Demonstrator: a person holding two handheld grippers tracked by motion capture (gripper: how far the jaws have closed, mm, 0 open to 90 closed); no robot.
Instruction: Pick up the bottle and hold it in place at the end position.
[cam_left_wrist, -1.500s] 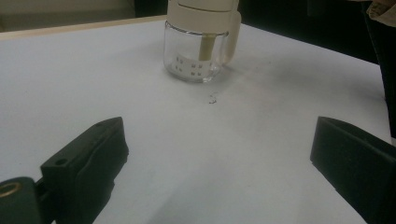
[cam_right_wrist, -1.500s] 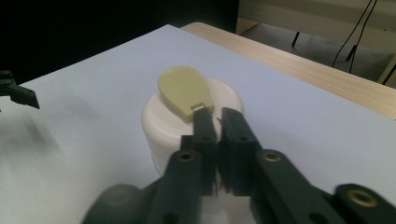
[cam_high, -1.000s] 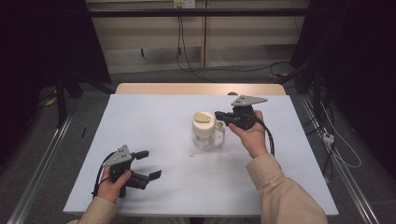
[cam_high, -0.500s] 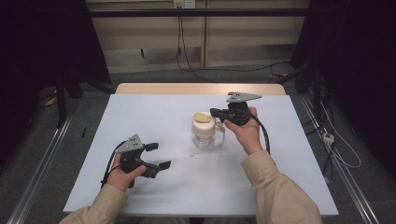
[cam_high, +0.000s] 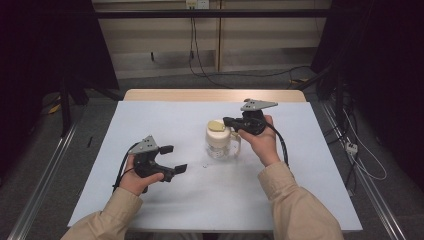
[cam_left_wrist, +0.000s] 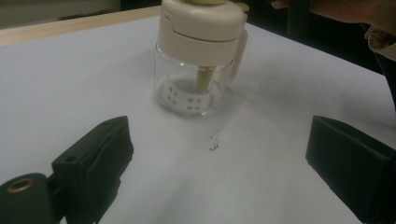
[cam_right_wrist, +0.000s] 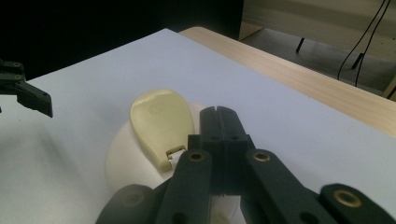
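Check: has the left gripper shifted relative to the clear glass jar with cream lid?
Yes. The left gripper moved right and forward, toward the jar, which stayed put.

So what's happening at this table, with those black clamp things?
A person holds a gripper in each hand over a white table. The right gripper, jaws shut, sits at the cream lid of a small glass jar, beside its flap. The left gripper is open, off to the jar's side and pointed toward it, holding nothing. The jar stands upright with its lid on.
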